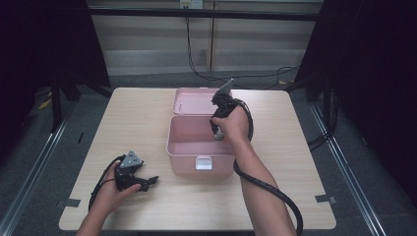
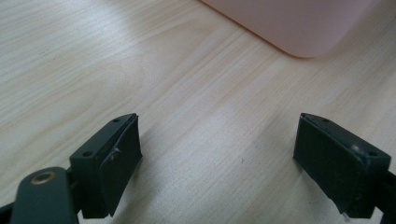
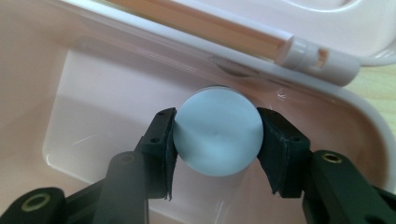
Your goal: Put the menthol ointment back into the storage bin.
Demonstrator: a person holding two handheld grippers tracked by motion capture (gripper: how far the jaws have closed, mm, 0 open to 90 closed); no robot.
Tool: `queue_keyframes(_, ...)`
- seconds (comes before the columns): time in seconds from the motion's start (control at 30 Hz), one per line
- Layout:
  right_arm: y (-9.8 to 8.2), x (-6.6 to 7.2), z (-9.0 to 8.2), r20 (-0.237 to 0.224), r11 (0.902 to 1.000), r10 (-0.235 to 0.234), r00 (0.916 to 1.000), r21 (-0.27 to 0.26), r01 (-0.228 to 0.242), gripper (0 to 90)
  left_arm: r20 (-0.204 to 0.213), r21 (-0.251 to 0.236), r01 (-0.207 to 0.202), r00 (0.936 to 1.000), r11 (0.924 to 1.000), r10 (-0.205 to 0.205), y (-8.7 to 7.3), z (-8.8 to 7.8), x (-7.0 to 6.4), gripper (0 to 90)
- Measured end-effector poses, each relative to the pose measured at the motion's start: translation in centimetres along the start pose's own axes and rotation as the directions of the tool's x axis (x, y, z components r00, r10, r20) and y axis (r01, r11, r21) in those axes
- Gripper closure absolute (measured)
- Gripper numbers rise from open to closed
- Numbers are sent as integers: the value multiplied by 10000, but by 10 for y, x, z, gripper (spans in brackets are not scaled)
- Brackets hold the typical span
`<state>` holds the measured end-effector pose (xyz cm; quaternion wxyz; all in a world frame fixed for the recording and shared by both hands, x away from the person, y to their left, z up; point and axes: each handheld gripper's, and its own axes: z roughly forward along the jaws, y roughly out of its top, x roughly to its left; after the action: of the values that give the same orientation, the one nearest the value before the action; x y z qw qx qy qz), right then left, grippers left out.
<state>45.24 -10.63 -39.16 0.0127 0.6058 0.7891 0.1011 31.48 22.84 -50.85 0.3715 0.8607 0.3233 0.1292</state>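
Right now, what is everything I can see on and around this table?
Box: one, pink, open, mid-table, white latch facing the person.
Lid: one, pink, folded back flat behind the box.
Round object: one, pale blue, held over the box's inside.
Table: one, light wood.
Cables: black, on the floor behind the table.
Left gripper: one, black, jaws open, low over the table near the box's front left corner.
Right gripper: one, black, shut on the round object.
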Motion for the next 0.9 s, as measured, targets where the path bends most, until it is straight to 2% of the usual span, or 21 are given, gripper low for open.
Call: queue_keyframes(0.9, 1, 8, 19, -1, 9997, -225, 9997, -16, 225, 504, 15, 1, 4, 10000, 10000, -4, 0, 0, 0, 143)
